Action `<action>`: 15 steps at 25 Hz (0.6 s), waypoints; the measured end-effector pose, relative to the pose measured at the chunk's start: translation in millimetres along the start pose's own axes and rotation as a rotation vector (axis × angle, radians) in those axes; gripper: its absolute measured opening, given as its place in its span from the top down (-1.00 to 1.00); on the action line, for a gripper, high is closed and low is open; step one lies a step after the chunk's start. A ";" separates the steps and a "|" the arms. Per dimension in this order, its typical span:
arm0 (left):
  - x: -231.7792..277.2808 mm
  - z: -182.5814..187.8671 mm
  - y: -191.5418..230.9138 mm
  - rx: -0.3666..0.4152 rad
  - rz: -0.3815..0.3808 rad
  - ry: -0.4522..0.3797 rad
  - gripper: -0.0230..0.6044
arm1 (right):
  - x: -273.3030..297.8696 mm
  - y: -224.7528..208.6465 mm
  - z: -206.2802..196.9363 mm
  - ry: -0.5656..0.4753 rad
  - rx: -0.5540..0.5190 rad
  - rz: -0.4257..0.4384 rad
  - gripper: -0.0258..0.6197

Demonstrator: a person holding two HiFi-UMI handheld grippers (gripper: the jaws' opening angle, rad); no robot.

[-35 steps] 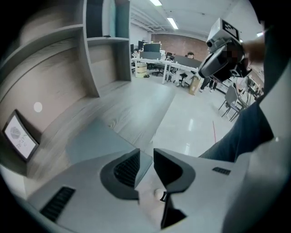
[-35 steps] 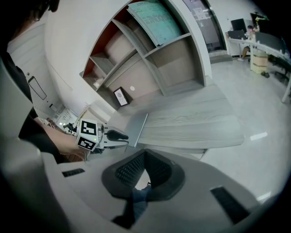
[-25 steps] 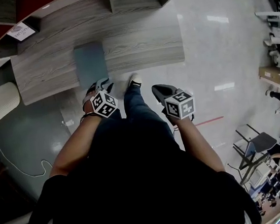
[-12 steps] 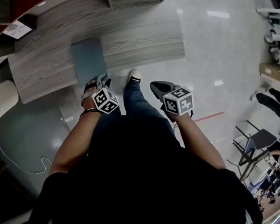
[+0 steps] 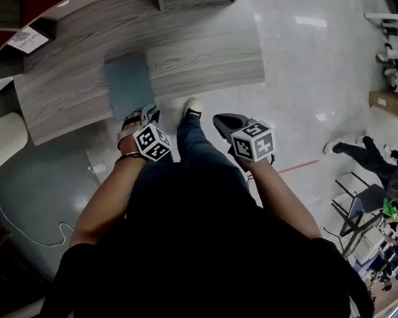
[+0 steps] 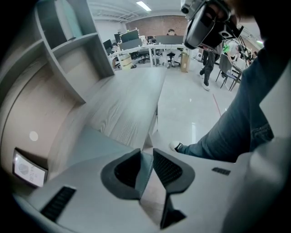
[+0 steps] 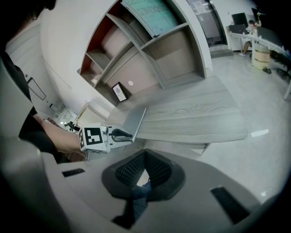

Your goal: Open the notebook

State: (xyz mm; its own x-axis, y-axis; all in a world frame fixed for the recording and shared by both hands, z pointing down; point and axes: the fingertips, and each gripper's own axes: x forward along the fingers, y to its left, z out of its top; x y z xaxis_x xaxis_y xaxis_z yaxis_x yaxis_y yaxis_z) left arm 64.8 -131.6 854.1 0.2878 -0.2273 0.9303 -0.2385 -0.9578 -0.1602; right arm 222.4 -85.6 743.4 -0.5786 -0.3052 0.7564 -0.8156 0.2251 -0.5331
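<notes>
Wood-grain surface (image 5: pixel 199 53) spans 12 o'clock before me, with pale floor (image 5: pixel 303 68) beside it. A closed grey-blue notebook (image 5: pixel 129 84) lies flat on it at 11 o'clock. My left hand-held gripper (image 5: pixel 147 113) is at the notebook's near right corner, jaws narrowly spread with that corner at the gap. My right hand-held gripper (image 5: pixel 218 121), at 3 o'clock from the left one, hangs over the floor, jaws pressed together on nothing.

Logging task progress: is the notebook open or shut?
Shut: the notebook lies flat on the table, only its plain cover showing, no pages visible.
</notes>
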 end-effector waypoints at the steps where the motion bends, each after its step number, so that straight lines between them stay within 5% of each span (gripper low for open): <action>1: -1.4 0.1 -1.2 -0.001 -0.002 -0.003 0.64 | -0.1 1.2 -0.7 0.000 -0.002 0.000 0.92; 15: -37.0 4.3 5.3 -0.028 -0.023 -0.072 0.82 | -5.4 27.1 3.0 -0.005 -0.059 -0.005 0.92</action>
State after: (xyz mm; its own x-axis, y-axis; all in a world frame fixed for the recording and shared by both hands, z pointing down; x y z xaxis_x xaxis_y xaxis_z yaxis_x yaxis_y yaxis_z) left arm 56.9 -129.1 817.5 0.3597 -0.2180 0.9073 -0.2561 -0.9580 -0.1287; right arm 203.3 -80.7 723.7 -0.5745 -0.3109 0.7572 -0.8168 0.2779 -0.5056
